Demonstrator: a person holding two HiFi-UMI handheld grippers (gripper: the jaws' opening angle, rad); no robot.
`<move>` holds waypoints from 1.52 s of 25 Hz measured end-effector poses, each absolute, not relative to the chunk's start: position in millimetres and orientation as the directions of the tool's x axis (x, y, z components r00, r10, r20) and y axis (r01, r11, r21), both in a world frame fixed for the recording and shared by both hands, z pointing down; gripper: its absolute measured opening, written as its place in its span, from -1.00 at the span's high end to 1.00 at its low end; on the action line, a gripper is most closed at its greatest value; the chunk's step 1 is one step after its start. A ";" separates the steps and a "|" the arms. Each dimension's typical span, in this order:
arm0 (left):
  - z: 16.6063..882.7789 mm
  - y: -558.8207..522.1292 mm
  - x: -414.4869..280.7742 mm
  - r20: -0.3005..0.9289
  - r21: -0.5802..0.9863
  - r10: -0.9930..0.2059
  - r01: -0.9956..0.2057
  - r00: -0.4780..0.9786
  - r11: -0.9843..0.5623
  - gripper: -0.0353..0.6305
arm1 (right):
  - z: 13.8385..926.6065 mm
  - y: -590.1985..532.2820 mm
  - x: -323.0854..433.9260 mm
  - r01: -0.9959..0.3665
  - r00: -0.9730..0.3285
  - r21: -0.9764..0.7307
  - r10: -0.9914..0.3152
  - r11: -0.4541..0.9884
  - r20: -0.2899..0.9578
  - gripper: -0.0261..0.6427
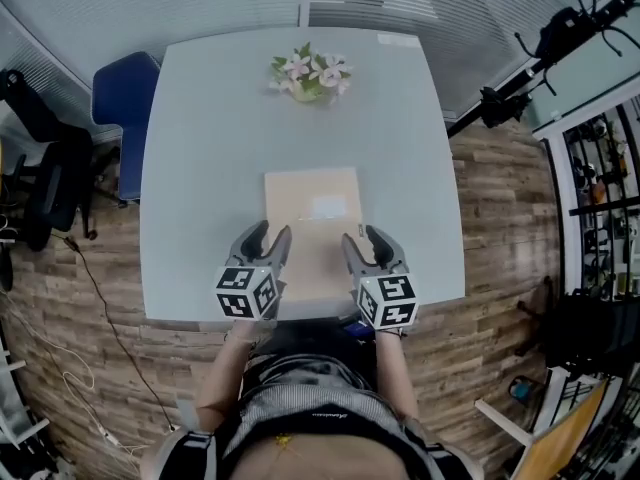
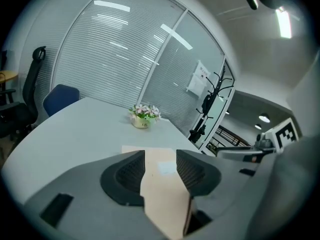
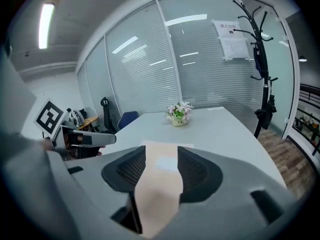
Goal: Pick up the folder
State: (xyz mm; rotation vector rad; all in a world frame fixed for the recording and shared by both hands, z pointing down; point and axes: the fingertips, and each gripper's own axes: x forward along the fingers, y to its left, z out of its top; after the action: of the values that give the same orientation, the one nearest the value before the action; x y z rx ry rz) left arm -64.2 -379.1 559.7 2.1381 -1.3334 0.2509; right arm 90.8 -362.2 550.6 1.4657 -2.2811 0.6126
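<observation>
- Head view: left gripper (image 1: pixel 269 232) and right gripper (image 1: pixel 364 236) hang over the table's (image 1: pixel 200 148) near edge, jaws spread, clamping nothing.
- The folder (image 1: pixel 312 218) lies flat beneath them, its near end at that edge and its long axis running toward the far edge.
- Bare tabletop on both sides; the flowerpot (image 1: pixel 310 73) sits by the far edge.
</observation>
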 end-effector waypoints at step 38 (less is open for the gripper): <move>715.2 -367.9 -73.5 0.669 0.528 -0.582 -0.847 0.463 -0.067 0.21 | 722.5 -372.9 115.4 -0.864 -0.490 -0.463 -0.544 0.197 0.682 -0.06</move>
State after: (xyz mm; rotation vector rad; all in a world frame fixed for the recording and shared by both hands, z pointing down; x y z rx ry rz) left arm -73.5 -367.9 715.2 1.7578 -1.2233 0.3479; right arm 115.4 -372.9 722.5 1.3196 -2.1117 1.1986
